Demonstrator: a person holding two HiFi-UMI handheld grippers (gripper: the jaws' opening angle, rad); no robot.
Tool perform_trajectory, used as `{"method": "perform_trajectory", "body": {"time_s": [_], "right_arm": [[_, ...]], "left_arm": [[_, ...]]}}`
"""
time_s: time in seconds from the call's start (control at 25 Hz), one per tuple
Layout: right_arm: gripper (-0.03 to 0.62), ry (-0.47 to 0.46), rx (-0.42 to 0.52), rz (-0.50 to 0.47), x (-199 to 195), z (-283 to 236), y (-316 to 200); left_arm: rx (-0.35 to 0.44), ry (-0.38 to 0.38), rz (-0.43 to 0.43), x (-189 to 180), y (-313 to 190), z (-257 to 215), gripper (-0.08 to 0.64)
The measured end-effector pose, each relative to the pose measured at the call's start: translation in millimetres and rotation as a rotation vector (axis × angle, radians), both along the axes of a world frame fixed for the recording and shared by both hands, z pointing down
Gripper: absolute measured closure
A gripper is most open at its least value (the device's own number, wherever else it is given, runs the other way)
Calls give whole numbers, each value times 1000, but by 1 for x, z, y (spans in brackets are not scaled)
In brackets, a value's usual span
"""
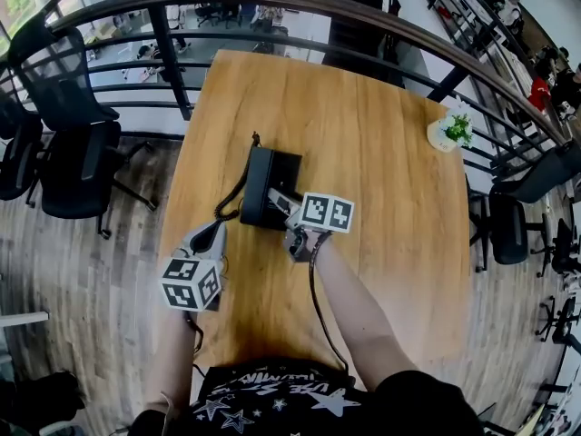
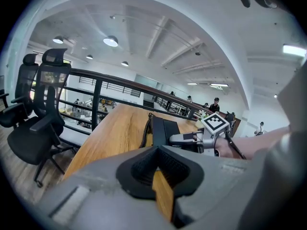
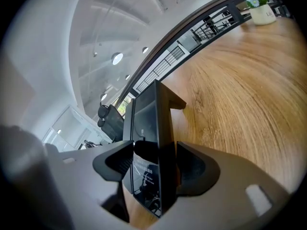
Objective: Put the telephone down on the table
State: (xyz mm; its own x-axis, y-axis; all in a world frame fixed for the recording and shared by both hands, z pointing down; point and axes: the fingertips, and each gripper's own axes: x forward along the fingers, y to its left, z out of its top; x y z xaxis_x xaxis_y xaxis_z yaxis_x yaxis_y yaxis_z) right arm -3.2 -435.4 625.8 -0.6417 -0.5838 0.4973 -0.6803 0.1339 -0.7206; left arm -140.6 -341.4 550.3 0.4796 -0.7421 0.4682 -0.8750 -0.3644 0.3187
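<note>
A black telephone [image 1: 270, 182] lies flat on the wooden table [image 1: 372, 125], its coiled cord [image 1: 234, 192] trailing off its left side. My right gripper [image 1: 280, 200] reaches its near right edge. In the right gripper view the telephone [image 3: 147, 114] stands edge-on between the pads of the gripper [image 3: 152, 153], and the jaws look spread wide around it. My left gripper [image 1: 211, 234] hovers over the table's left edge, apart from the phone, its pads [image 2: 144, 169] meeting with nothing between them. From there I see the telephone [image 2: 163, 130] and the right gripper [image 2: 181, 138].
A small potted plant [image 1: 450, 131] stands at the table's far right edge. A curved black railing [image 1: 272, 7] runs behind the table. Black office chairs [image 1: 73, 134] stand to the left, and another chair [image 1: 517, 216] to the right.
</note>
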Motion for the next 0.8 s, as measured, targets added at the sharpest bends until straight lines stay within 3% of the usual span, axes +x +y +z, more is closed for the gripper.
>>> {"method": "perform_trajectory", "body": {"time_s": [0.24,0.48,0.8], "right_arm": [[327,-14,16,29,12,-12,25],[370,17,100,39,31,-45,47],[422,92,250,-56,27,-89,91]], "left_arm": [[3,-5,-18,-13,23,-5,558],[26,-4,-22,-6,47,-20,558],[63,-22,-1,8,87,-40,558]]}}
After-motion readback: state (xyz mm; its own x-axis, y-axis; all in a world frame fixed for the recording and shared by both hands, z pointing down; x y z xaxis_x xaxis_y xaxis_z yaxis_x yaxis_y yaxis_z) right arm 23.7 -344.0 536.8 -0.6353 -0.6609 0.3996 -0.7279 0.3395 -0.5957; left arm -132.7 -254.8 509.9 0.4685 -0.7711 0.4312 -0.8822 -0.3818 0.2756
